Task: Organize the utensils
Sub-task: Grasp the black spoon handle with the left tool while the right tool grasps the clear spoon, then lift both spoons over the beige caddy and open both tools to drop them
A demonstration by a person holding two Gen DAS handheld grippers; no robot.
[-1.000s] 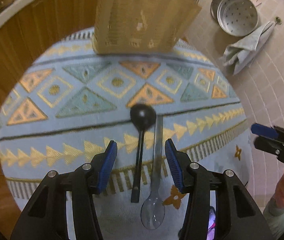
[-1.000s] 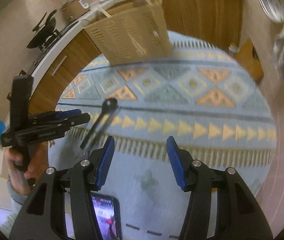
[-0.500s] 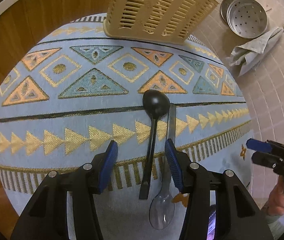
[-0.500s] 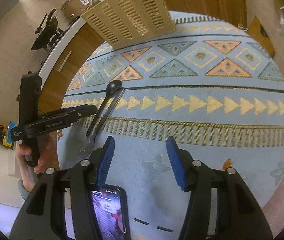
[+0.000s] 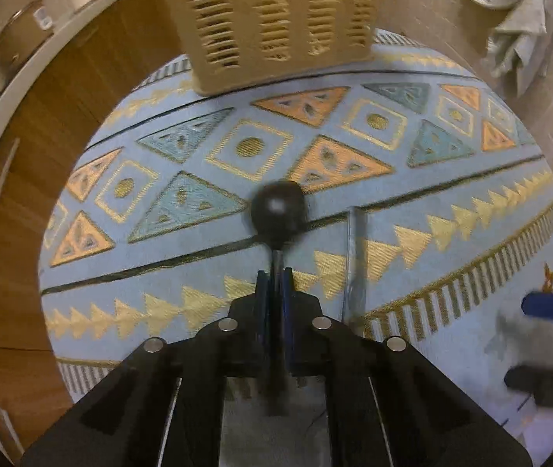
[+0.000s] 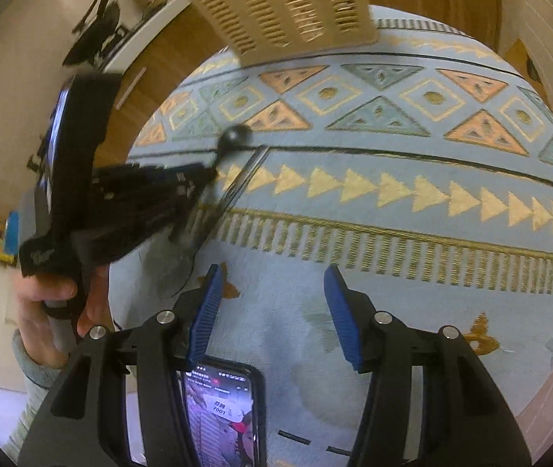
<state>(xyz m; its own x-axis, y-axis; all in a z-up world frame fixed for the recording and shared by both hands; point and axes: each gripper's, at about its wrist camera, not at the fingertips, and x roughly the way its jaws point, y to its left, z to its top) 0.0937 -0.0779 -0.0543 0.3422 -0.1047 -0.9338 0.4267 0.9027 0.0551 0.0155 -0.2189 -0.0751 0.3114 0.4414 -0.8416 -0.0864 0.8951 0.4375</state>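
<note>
One slatted basket [image 5: 276, 19] stands at the rug's [image 5: 198, 272] far edge; its contents aren't visible. Two utensils: your left gripper [image 5: 275, 284] is clamped on the black ladle [image 5: 278, 210] handle, bowl ahead of the fingertips; the clear spoon [image 5: 354, 264] lies just right. Your right gripper [image 6: 272, 303] hangs spread wide, holding nothing.

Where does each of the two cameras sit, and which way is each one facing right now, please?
Left wrist: sits on the left gripper, looking forward and down along its fingers, shut on the black ladle, toward the slotted basket; the right gripper shows at the right edge.
Right wrist: sits on the right gripper, open above the rug; the left hand and its gripper show at left.
Shared: ladle, clear spoon, basket and rug.
</note>
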